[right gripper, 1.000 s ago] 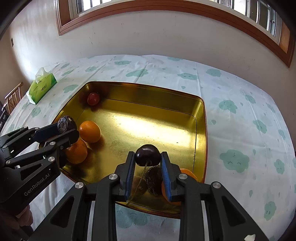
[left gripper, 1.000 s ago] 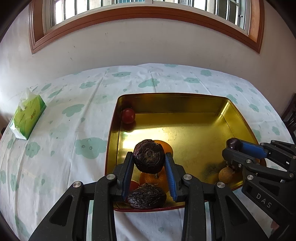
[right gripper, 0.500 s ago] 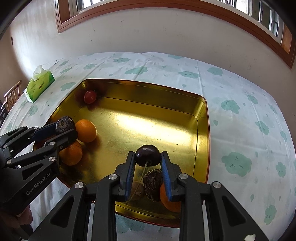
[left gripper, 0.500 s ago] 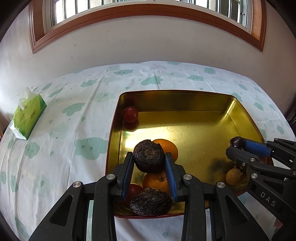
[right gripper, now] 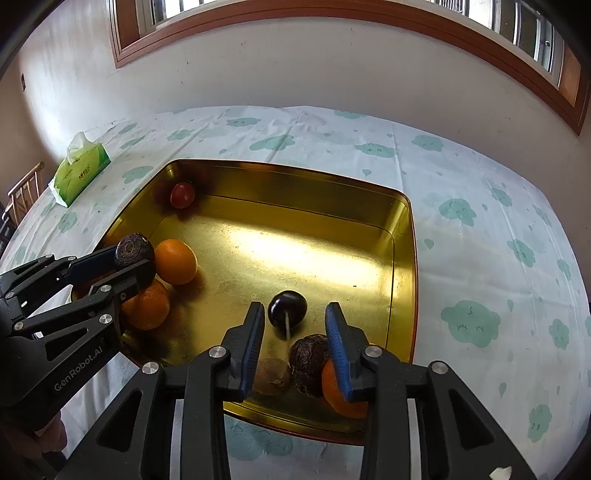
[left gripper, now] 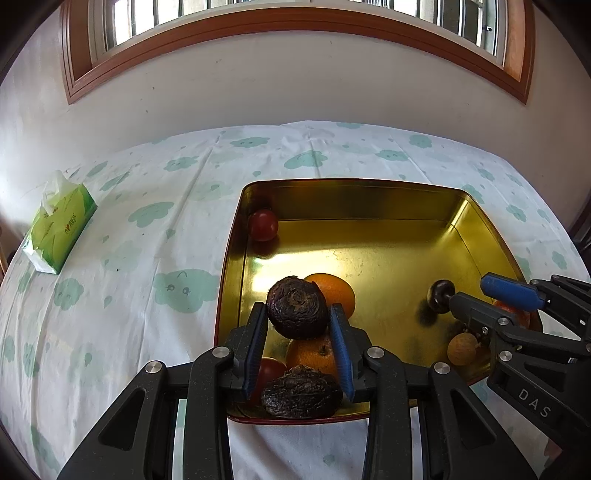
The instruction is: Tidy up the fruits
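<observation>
white "genrobot.ai" lettering on left gripper [right gripper: 135, 258] ("das" on right gripper [left gripper: 476, 299])

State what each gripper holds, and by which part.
Left gripper: wrinkled dark fruit, pinched across its sides. Right gripper: nothing; jaws opening, dark plum released.

Daylight came in through the window [left gripper: 295, 22] behind the table, bright and even. Glare glowed on the gold tray [right gripper: 280, 243] floor; fruit cast soft shadows. Edges bowed, corners went black; focus stayed sharp.
</observation>
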A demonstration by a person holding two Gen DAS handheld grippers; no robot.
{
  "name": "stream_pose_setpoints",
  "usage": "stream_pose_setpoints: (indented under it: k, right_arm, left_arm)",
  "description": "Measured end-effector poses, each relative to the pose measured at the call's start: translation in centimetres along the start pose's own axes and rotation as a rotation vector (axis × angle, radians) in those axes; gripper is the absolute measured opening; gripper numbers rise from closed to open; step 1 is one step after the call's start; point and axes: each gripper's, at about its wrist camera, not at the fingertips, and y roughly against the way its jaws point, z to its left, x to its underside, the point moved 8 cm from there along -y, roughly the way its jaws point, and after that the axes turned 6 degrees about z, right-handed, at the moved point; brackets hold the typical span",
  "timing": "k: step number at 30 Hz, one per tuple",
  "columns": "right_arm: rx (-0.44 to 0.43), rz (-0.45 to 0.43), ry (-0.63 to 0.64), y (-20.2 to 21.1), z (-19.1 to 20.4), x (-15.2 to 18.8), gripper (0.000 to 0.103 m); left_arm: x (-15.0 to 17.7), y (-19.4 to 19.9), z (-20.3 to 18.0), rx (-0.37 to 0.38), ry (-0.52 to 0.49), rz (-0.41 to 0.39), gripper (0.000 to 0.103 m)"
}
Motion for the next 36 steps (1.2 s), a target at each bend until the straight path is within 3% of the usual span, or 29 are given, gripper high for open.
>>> stream_pose_setpoints:
  k: [8, 19, 36]
  right_arm:
    - [0.005, -0.023, -0.013, 1.6, -0.1, 0.3, 0.044]
    - [0.005, -0.036, -0.07, 4.2, -0.9, 2.0, 0.046]
    - [0.024, -0.063, -0.119, 8.5, 1.2, 8.5, 0.047]
  left_arm:
    - [0.3, 1.2, -0.1, 0.007, 0.006, -0.016, 0.042]
    - [1.0, 4.3, 0.3, -0.015, 0.035, -0.051, 0.048]
    - [8.1, 8.9, 0.8, -0.109, 0.089, -0.05, 0.05]
